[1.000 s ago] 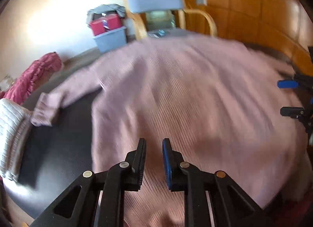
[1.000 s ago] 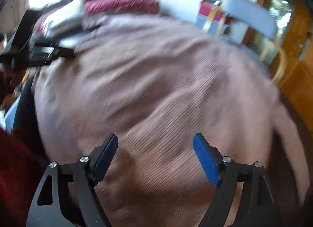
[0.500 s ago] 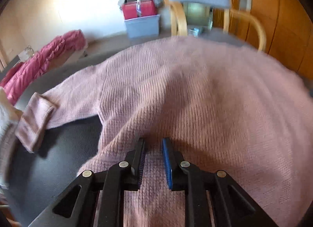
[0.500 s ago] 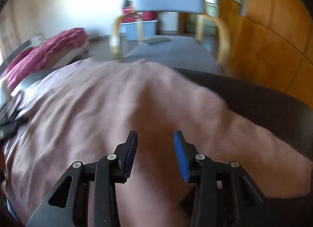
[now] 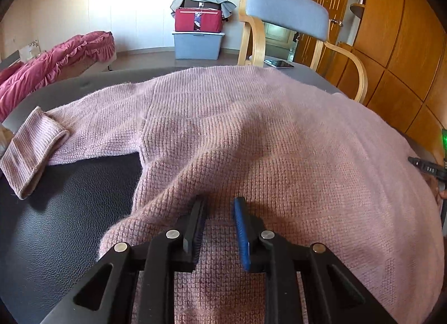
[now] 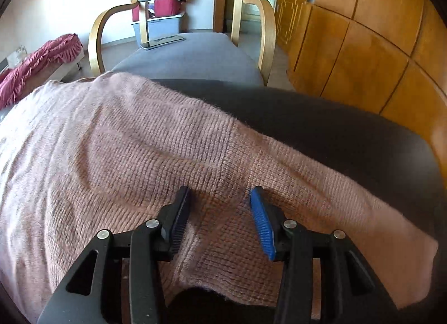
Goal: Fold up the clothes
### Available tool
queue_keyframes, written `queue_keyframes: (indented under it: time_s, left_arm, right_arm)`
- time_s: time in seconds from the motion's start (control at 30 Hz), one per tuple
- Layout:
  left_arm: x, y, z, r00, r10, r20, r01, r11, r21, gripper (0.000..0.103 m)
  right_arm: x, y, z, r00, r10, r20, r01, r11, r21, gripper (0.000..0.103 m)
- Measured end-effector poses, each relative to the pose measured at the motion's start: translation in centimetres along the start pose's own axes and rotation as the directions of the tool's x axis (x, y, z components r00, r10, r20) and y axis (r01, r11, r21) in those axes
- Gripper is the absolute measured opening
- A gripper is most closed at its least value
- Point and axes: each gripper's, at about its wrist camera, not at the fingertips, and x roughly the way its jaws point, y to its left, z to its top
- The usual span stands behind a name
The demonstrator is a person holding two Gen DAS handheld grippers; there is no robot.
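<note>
A pink knitted sweater (image 5: 251, 134) lies spread across a dark leather-look table (image 5: 61, 212), covering most of it. In the left wrist view 1 sleeve runs out to the left and ends in a turned-back cuff (image 5: 30, 151) lying on the bare table top. The left gripper (image 5: 219, 206) sits low over the sweater's near edge, close to the side seam under that sleeve; its jaws are opening, a narrow gap between the 2 pads, with knit lying under and between the tips but not pinched. A raised fold of fabric runs from the left finger up toward the middle of the garment. At the right edge of this view a small part of the other gripper's black body shows, with a bit of a hand below it. In the right wrist view the right gripper (image 6: 220, 198) rests over the sweater (image 6: 117, 151) where the body meets the other sleeve (image 6: 335, 192), which stretches off to the lower right over the table (image 6: 349, 128). Its jaws are opening too — a wider gap, the pads apart with knit beneath them and no fabric squeezed. Beyond the table stands a grey chair (image 6: 190, 56) with bent wooden arms — a phone (image 6: 162, 42) lies on its seat. A red quilt (image 5: 56, 61) lies at the far left, stacked storage boxes (image 5: 198, 36) stand by the wall, and wooden cabinets (image 6: 363, 53) fill the right side.
</note>
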Motion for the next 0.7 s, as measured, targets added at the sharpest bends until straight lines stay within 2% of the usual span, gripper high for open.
queue_keyframes:
  time_s: [0.07,0.2,0.3,0.4,0.47,0.53,0.67,0.7]
  left_arm:
    - [0.0,-0.3,0.4,1.0,0.01,-0.001,-0.01,1.0,0.007,0.021]
    - [0.1,-0.8,0.8,0.999,0.039,-0.003,-0.039,0.999,0.03,0.021]
    - [0.2,-1.6,0.9,0.996,0.088,-0.009,-0.087,0.994,0.071,0.021]
    - [0.8,-3.9,1.9,0.978,0.206,-0.038,-0.197,0.965,0.175,0.021]
    - [0.9,-5.2,2.9,0.975,0.219,-0.032,-0.208,0.957,0.204,0.021]
    - [1.4,-5.9,4.3,0.982,0.186,-0.02,-0.179,0.967,0.18,0.021]
    - [3.8,-5.9,5.3,0.986,0.167,-0.029,-0.161,0.976,0.15,0.021]
    - [3.8,-5.6,5.0,0.989,0.15,0.009,-0.15,0.979,0.136,0.023]
  right_arm:
    - [0.3,-0.3,0.3,1.0,0.004,0.002,-0.004,1.0,-0.001,0.059]
    - [0.3,-0.8,0.8,0.999,0.028,-0.018,-0.027,0.999,0.028,0.063]
    - [-1.1,0.3,1.3,0.999,0.041,-0.018,-0.039,0.996,0.078,0.054]
    - [-3.6,3.6,2.3,0.996,0.069,0.051,-0.071,0.997,0.043,0.053]
    - [-4.3,6.7,3.2,0.994,0.087,0.073,-0.086,0.996,-0.016,0.04]
    - [-4.2,9.6,4.1,0.99,0.117,0.076,-0.113,0.992,-0.058,0.029]
    - [-1.9,14.1,4.9,0.993,0.117,0.032,-0.114,0.989,-0.099,0.027]
    - [-1.2,14.3,4.5,0.994,0.105,0.021,-0.102,0.991,-0.087,0.027]
